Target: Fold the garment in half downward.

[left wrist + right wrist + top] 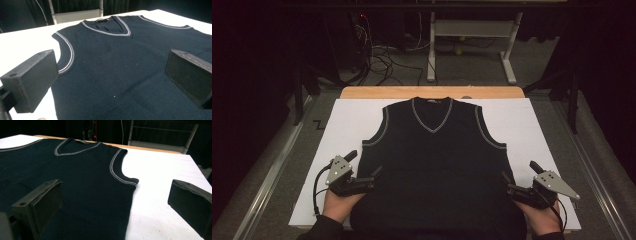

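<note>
Vest (437, 165) lies flat mid-tabletop (532, 125), hem at the near edge; left gripper (364, 167) and right gripper (518, 176), jaws wide and empty, straddle its side edges; shallow pinches could slip or bunch it

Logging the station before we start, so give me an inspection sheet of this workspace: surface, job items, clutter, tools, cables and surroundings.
Surface: white board on a wooden table.
Job's things: dark sleeveless V-neck vest lying flat, front up, neck away from the person, pale trim at neck and armholes.
Clutter: nothing seen.
Tools: left tool open at the vest's left side edge; right tool open at its right side edge; nothing gripped.
Cables: one trails from each tool; loose cables on the floor beyond.
Surroundings: dark room, white desk frame behind.
</note>
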The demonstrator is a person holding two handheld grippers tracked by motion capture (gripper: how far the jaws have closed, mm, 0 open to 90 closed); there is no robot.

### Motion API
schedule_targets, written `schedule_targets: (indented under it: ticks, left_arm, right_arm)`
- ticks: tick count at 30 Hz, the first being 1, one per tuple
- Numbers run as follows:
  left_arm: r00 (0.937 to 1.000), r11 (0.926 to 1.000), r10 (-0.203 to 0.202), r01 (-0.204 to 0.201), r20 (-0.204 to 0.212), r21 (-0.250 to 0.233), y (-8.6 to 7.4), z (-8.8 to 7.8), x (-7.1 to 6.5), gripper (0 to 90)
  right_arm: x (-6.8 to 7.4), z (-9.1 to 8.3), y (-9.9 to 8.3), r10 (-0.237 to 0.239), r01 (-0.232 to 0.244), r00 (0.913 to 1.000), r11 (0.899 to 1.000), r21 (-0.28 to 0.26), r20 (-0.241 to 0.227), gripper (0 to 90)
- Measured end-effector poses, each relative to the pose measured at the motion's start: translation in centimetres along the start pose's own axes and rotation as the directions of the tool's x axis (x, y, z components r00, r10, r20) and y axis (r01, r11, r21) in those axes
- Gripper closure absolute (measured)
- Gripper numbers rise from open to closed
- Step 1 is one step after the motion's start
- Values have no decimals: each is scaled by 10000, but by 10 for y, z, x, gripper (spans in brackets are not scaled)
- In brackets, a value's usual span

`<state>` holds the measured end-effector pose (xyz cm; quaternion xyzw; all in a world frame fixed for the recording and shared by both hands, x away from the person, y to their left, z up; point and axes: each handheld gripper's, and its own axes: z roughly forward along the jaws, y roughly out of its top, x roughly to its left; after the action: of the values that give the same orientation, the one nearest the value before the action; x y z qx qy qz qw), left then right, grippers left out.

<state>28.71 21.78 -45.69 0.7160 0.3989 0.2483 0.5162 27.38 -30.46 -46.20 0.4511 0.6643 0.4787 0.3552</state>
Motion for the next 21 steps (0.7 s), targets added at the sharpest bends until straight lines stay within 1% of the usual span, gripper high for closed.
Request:
schedule_targets:
  ticks: [1, 4, 9, 10, 13, 14, 15, 16, 19, 21]
  left_arm:
    - [10000, 10000, -14, 13, 85, 60, 0, 1, 1, 0]
    - [10000, 10000, -27, 27, -22, 14, -3, 0, 2, 0]
    - [9999, 9999, -112, 112, -53, 21, -3, -2, 4, 0]
    - [9998, 9998, -200, 200, -44, -61, -4, -5, 5, 0]
    - [9994, 9994, -321, 319, -107, -135, -4, -8, 6, 0]
    - [9989, 9987, -460, 458, -94, -213, -3, -9, 9, 0]
    - [9989, 9987, -460, 457, -123, -220, -3, -8, 10, 0]
    - [9987, 9987, -475, 472, -170, -196, -3, -8, 11, 0]
    - [9970, 9971, -755, 754, -151, -84, -3, -8, 15, 0]
    - [9969, 9970, -768, 768, -155, -32, -3, -7, 16, 0]
  right_arm:
    - [-1, 0, 0, 28, -28, 10000, 10000, -26, 39, 1]
    - [-2, 0, 2, 70, -71, 10000, 9999, -140, -53, 1]
    - [-2, -1, 3, -2, 2, 10000, 9999, -138, -6, 1]
    - [0, -4, 5, 24, -22, 10000, 9997, -248, 70, 1]
    - [2, -5, 6, 35, -32, 9999, 9996, -272, 104, 1]
    - [4, -4, 7, -7, 10, 9999, 9997, -254, 116, 1]
    - [5, -4, 7, -19, 23, 9999, 9997, -241, 132, 1]
    - [6, -3, 8, -25, 28, 9999, 9998, -195, 161, 1]
    - [8, 3, 9, -91, 92, 9999, 9999, -138, 112, 1]
    - [8, 5, 10, -104, 105, 9999, 9999, -106, 91, 1]
